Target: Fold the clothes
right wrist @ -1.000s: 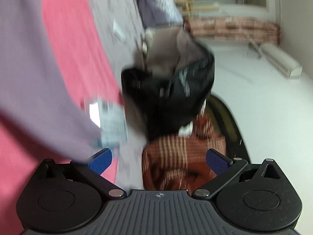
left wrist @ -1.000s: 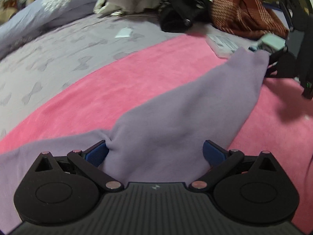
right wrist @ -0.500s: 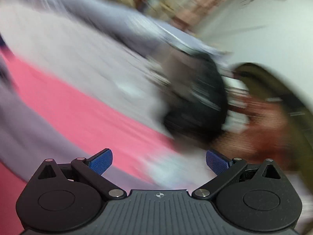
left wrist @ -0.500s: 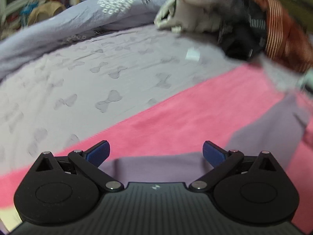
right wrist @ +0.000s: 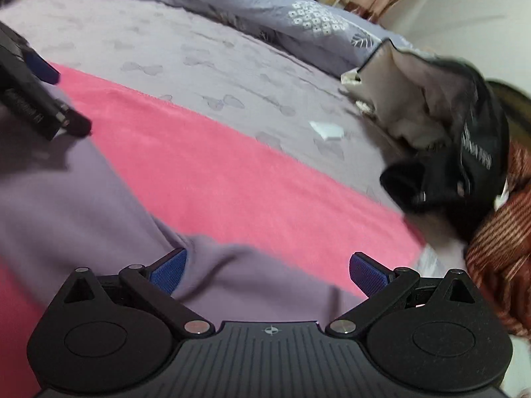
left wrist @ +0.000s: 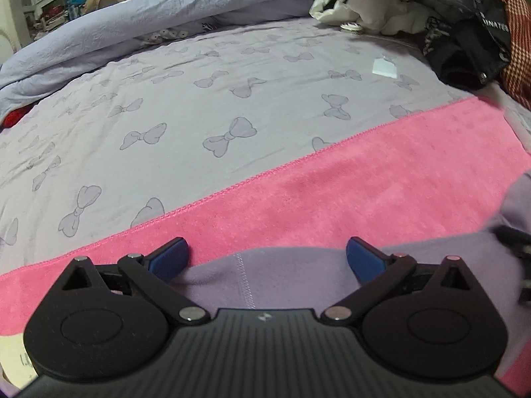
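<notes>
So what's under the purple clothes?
A pink towel lies under the purple garment, and a bow-print sheet is under the towel. Anything directly beneath the garment is covered.

1. The lilac fleece garment point(left wrist: 265, 285) is a soft, matte, pale purple piece with a line of stitching running down its near part in the left wrist view.
2. It lies spread low on the pink blanket point(left wrist: 365, 192), which covers the bed.
3. In the right wrist view the garment point(right wrist: 83, 205) stretches from the near edge away to the left, with a rounded fold or bulge near the middle.
4. Its surface is loosely rumpled, not flat; which part of the garment this is cannot be told.
</notes>
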`<state>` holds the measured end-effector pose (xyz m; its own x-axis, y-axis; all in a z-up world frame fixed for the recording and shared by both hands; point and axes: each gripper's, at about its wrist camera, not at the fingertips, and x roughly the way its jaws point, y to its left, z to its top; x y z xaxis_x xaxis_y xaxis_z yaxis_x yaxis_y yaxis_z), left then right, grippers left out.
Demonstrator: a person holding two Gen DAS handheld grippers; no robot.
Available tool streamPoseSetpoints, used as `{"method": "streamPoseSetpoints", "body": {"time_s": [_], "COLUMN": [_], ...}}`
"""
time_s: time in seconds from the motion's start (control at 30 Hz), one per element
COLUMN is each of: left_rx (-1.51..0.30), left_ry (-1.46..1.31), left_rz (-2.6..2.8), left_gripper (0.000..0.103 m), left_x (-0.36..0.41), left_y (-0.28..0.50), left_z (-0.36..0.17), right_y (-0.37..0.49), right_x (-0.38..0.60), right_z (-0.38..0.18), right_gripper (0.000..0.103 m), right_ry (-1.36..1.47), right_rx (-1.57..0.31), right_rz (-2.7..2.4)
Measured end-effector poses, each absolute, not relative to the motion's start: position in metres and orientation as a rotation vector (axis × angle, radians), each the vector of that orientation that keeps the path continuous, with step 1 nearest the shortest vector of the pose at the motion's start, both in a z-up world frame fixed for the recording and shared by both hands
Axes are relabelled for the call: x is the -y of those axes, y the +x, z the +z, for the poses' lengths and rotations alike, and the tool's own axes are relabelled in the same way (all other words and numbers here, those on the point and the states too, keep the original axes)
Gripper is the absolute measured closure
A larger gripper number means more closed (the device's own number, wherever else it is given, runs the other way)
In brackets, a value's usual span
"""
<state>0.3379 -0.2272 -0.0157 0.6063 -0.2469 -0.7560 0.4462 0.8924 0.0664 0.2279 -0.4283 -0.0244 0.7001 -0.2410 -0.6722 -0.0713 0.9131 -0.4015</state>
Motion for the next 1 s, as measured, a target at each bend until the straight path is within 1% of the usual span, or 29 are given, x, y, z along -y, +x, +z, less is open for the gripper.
{"method": "streamPoseSetpoints", "body": {"time_s": [0.13, 0.2, 0.23, 0.3, 0.33, 0.43, 0.53, 0.57, 0.6, 0.63, 0.7, 0.73, 0.77, 0.8, 0.9, 0.93, 1.0], "left_rx": [-0.823, -0.799, -0.777, -0.736, -0.721, -0.729, -0.739, -0.742, -0.746, -0.749, -0.745, -0.754, -0.763, -0.769, -0.772, -0.756, -0.712], "left_ry": [0.257, 0.276, 0.273, 0.234, 0.193, 0.235, 0.285, 0.302, 0.319, 0.336, 0.338, 0.332, 0.310, 0.298, 0.298, 0.300, 0.277], "left_rz": [-0.367, -0.325, -0.326, -0.380, -0.439, -0.462, -0.477, -0.482, -0.486, -0.491, -0.433, -0.403, -0.393, -0.383, -0.353, -0.321, -0.271], "left_gripper": [0.000, 0.001, 0.003, 0.003, 0.003, 0.002, 0.002, 0.000, 0.000, 0.000, 0.000, 0.000, 0.000, 0.000, 0.000, 0.002, 0.009], "left_x": [0.228, 0.225, 0.220, 0.210, 0.205, 0.216, 0.228, 0.232, 0.236, 0.241, 0.244, 0.245, 0.244, 0.244, 0.245, 0.242, 0.232], "left_y": [0.341, 0.338, 0.334, 0.324, 0.318, 0.318, 0.318, 0.318, 0.318, 0.318, 0.336, 0.346, 0.355, 0.362, 0.371, 0.368, 0.357], "left_z": [-0.013, -0.007, -0.001, 0.010, 0.016, 0.006, -0.006, -0.010, -0.014, -0.018, -0.020, -0.021, -0.022, -0.023, -0.021, -0.016, -0.004], "right_y": [0.222, 0.223, 0.224, 0.217, 0.216, 0.213, 0.223, 0.228, 0.232, 0.234, 0.246, 0.256, 0.266, 0.277, 0.290, 0.287, 0.269], "right_x": [0.428, 0.424, 0.422, 0.429, 0.437, 0.471, 0.506, 0.515, 0.523, 0.529, 0.537, 0.536, 0.534, 0.533, 0.529, 0.526, 0.514], "right_z": [-0.015, 0.004, 0.013, 0.034, 0.040, 0.035, 0.011, 0.003, -0.005, -0.007, -0.014, -0.016, -0.019, -0.022, -0.018, -0.012, 0.008], "right_gripper": [0.000, 0.000, 0.000, 0.000, 0.000, 0.000, 0.005, 0.008, 0.011, 0.015, 0.015, 0.009, 0.000, 0.000, 0.001, 0.006, 0.007], "right_ry": [-0.498, -0.457, -0.436, -0.336, -0.267, -0.036, 0.296, 0.328, 0.355, 0.325, 0.227, 0.163, 0.098, 0.033, -0.048, -0.065, -0.057], "right_rx": [-0.778, -0.713, -0.681, -0.630, -0.644, -0.762, -0.906, -0.927, -0.946, -0.922, -0.908, -0.913, -0.918, -0.922, -0.923, -0.911, -0.847], "right_rz": [-0.090, -0.104, -0.111, -0.102, -0.106, -0.124, -0.035, -0.079, -0.125, -0.174, -0.283, -0.307, -0.330, -0.353, -0.422, -0.450, -0.416]}}
